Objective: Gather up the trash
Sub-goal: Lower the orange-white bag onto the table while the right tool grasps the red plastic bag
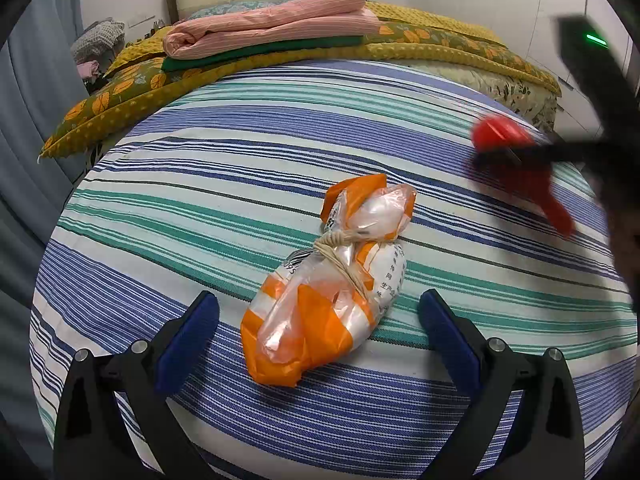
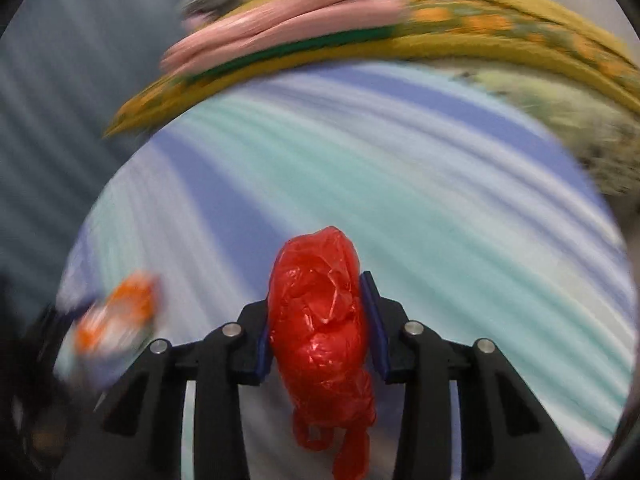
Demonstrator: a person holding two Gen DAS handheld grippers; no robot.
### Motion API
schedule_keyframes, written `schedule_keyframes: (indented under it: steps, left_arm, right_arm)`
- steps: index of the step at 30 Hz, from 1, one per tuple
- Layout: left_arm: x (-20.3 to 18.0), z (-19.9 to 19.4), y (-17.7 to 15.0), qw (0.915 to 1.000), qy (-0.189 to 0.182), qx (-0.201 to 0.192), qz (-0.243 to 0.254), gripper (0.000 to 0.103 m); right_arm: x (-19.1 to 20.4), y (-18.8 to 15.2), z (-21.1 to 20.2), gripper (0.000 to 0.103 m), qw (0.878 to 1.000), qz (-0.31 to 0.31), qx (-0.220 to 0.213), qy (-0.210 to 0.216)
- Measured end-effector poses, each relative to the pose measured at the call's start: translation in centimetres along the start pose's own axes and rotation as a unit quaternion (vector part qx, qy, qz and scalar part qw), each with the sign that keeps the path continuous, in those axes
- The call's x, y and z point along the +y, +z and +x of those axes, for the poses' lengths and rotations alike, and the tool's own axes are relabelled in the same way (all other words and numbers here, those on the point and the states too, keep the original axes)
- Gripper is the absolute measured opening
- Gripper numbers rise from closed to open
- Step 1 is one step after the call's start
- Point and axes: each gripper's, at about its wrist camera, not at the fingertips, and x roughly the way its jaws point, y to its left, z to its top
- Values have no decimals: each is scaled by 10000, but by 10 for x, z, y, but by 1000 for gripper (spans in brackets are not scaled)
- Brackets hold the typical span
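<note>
the left gripper [image 1: 318, 320] hangs wide open over the striped bedsheet [image 1: 240, 168], its blue pads either side of the orange-and-clear packet [image 1: 332, 280] but not touching it. that packet lies on the near middle of the bed, a plastic wrapper tied round its waist with pale string [image 1: 344, 248]; its long axis runs from near left to far right, the fatter end nearest the gripper. it looks light, soft and crinkly, likely slick on the film, so a pinch across the fat near half, or at the cinched waist where the string gives some bite, seems the safest hold. the right gripper [image 2: 320, 320] is closed on a crumpled red plastic bag [image 2: 320, 320], pads pressing its sides, loose handles dangling below toward the camera; its long axis runs along the fingers. it too seems featherweight and squashy, so it could slip if the squeeze loosens. in the left wrist view the red bag shows blurred at the far right, above the sheet. folded pink bedding [image 1: 272, 24] and a mustard blanket [image 1: 440, 56] lie at the far end.
</note>
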Motion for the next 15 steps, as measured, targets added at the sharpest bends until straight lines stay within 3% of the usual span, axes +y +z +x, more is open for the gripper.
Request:
schedule_keyframes:
  steps: [2, 4, 5, 6, 8, 12, 15]
  left_arm:
    - [0, 0, 0, 10000, 0, 0, 0, 98]
    - [0, 0, 0, 10000, -1, 0, 0, 98]
    - [0, 0, 0, 10000, -4, 0, -2, 98]
    - [0, 0, 0, 10000, -7, -1, -3, 98]
    - [0, 0, 0, 10000, -56, -13, 3, 98]
    - [-10, -6, -6, 9984, -503, -78, 246, 98]
    - [-24, -10, -12, 9971, -574, -57, 487, 98]
  right_arm:
    - [15, -25, -10, 37, 9994, -285, 138, 153]
    - [23, -45, -18, 45, 9984, -538, 93, -152]
    - [26, -55, -22, 67, 9969, -684, 14, -398]
    - [26, -61, -24, 80, 9955, -766, -65, -548]
    - [25, -76, -26, 80, 9943, -812, -112, -680]
    - [22, -101, -32, 81, 9928, -832, -253, -822]
    - [22, -111, -36, 81, 9914, -884, -312, -911]
